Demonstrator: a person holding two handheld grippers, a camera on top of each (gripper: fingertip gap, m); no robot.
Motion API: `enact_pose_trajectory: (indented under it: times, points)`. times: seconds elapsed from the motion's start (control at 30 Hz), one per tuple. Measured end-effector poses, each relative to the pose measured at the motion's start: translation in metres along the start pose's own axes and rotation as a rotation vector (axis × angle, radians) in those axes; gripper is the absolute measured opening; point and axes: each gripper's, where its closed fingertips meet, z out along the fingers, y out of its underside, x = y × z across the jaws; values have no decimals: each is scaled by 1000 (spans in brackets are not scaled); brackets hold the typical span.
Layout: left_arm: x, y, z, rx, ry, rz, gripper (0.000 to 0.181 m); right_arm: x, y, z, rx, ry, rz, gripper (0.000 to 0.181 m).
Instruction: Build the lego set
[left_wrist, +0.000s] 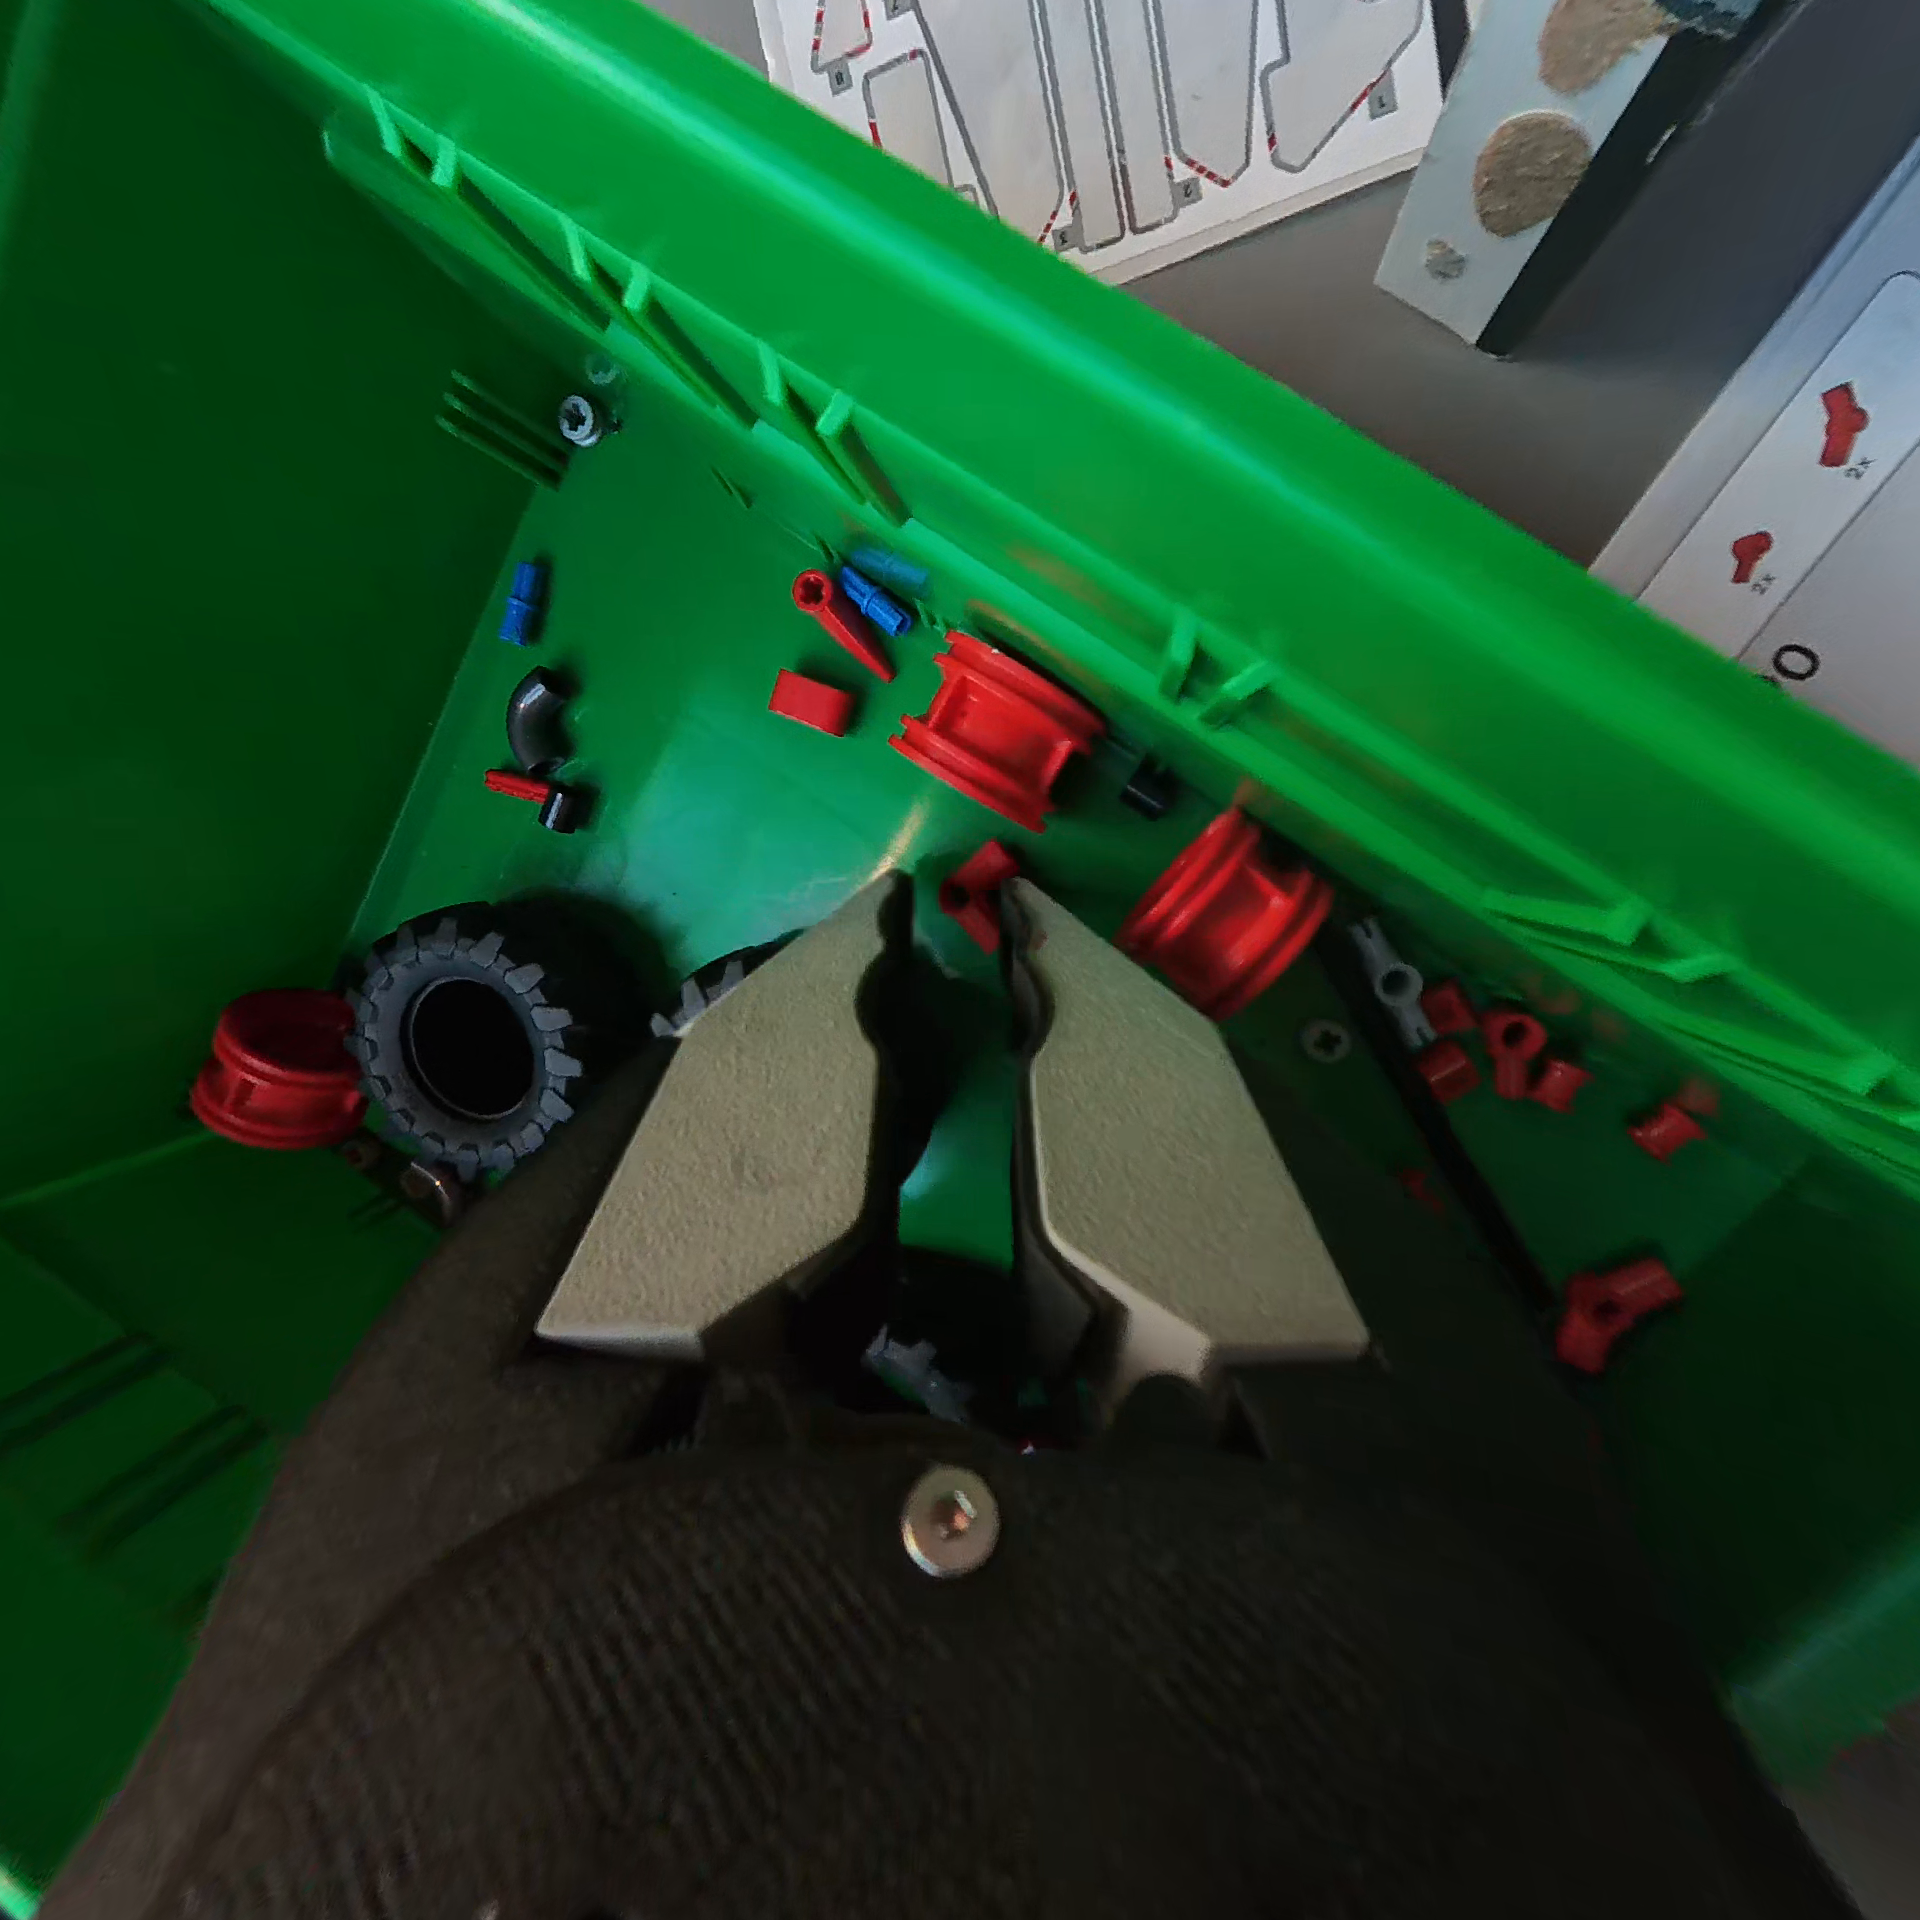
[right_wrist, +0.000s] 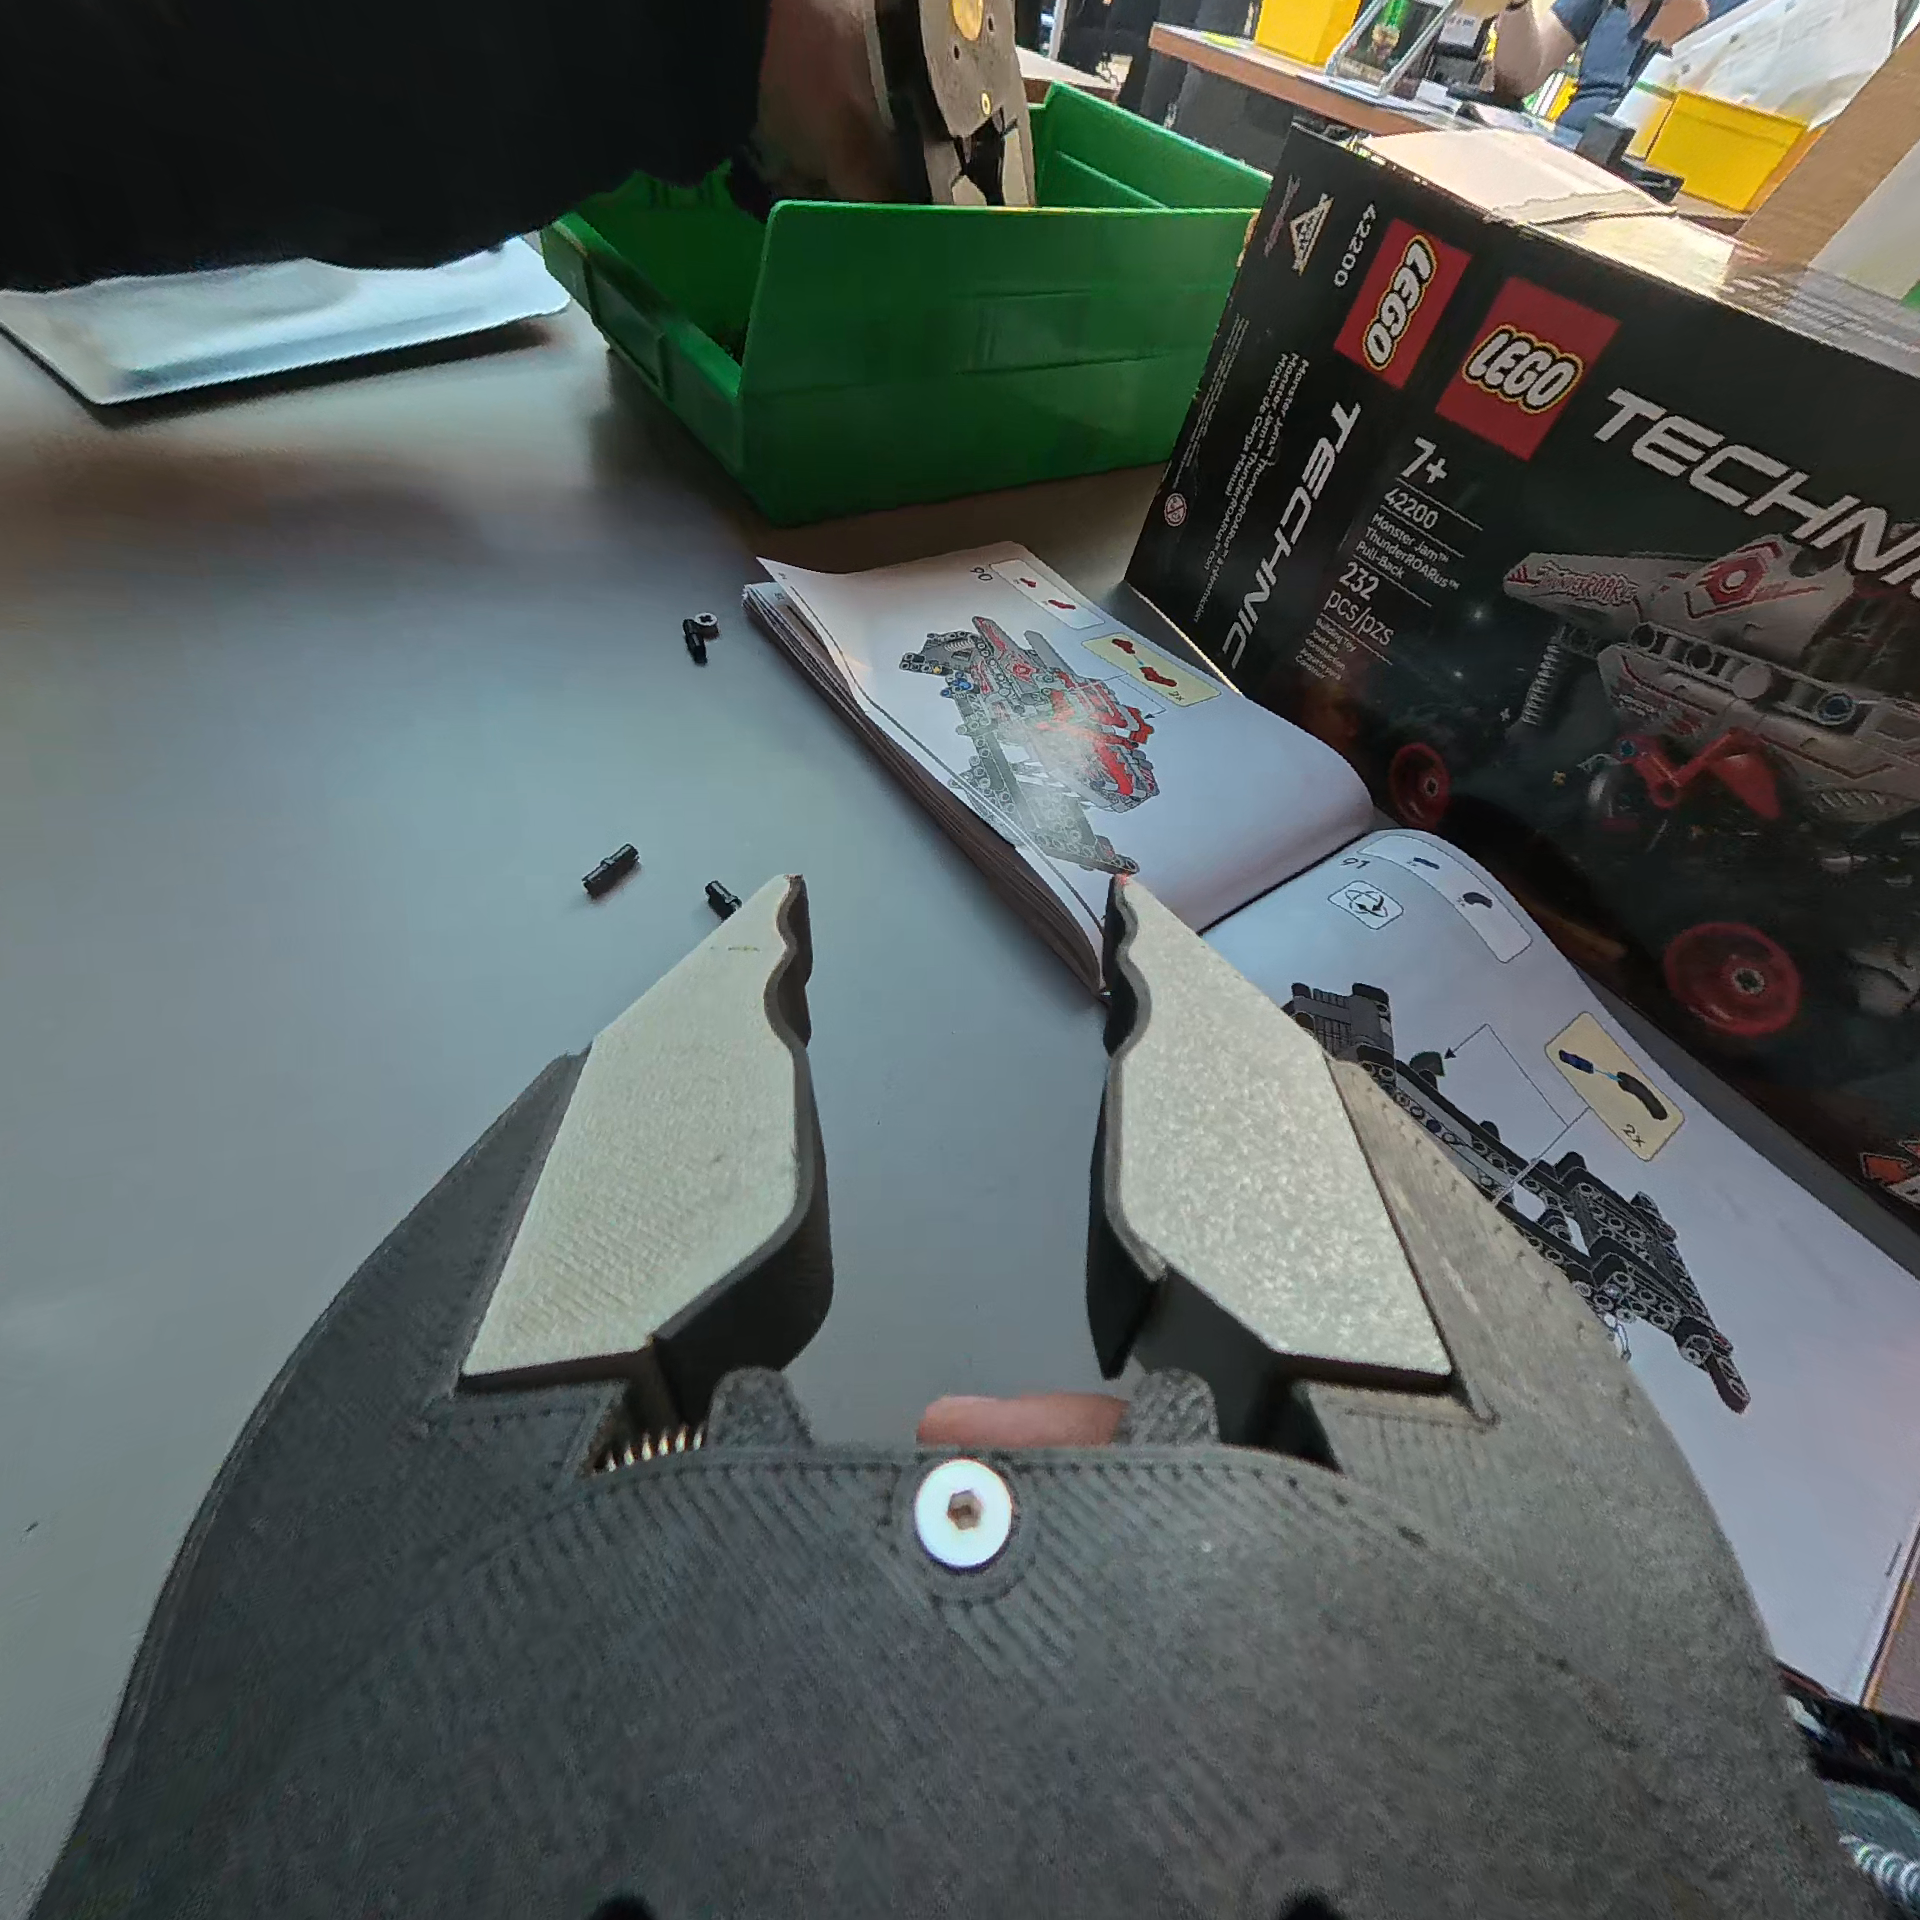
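Observation:
My left gripper (left_wrist: 958, 885) is down inside the green bin (left_wrist: 1039, 416), its narrow jaws closed around a small red connector (left_wrist: 975, 891) on the bin floor. Around it lie red wheel hubs (left_wrist: 992, 727) (left_wrist: 1226, 925), a black tyre (left_wrist: 468, 1049), blue pins (left_wrist: 878, 597) and several small red connectors (left_wrist: 1507, 1039). My right gripper (right_wrist: 951, 894) is open and empty, held over the grey table. Three black pins (right_wrist: 610, 869) (right_wrist: 722, 897) (right_wrist: 698, 634) lie on the table just beyond its left finger. The bin (right_wrist: 935, 364) and the left gripper (right_wrist: 966, 104) also show far off in the right wrist view.
An open instruction booklet (right_wrist: 1039, 707) lies right of my right gripper. The set's box (right_wrist: 1610, 571) stands behind it. A sticker sheet (left_wrist: 1091, 104) lies beyond the bin's rim. A grey flat sheet (right_wrist: 260, 322) lies at the far left.

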Motion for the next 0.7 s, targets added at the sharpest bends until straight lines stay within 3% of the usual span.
enact_pose_trajectory:
  times: [0.07,0.23,0.43,0.57,0.7]
  points:
    - [-1,-1,-2,13,-7,-20,24,0,0,0,-3,0,-2,54]
    - [-10,-6,-23,80,-75,-57,27,0,0,0,-2,2,-6,54]
    - [-26,-8,-72,209,-169,-135,28,1,-2,-1,12,10,-8,53]
    - [-40,-21,-111,376,-221,-195,28,1,-2,-1,13,13,-6,53]
    - [-50,-30,-128,452,-221,-219,29,3,-2,0,10,26,-12,53]
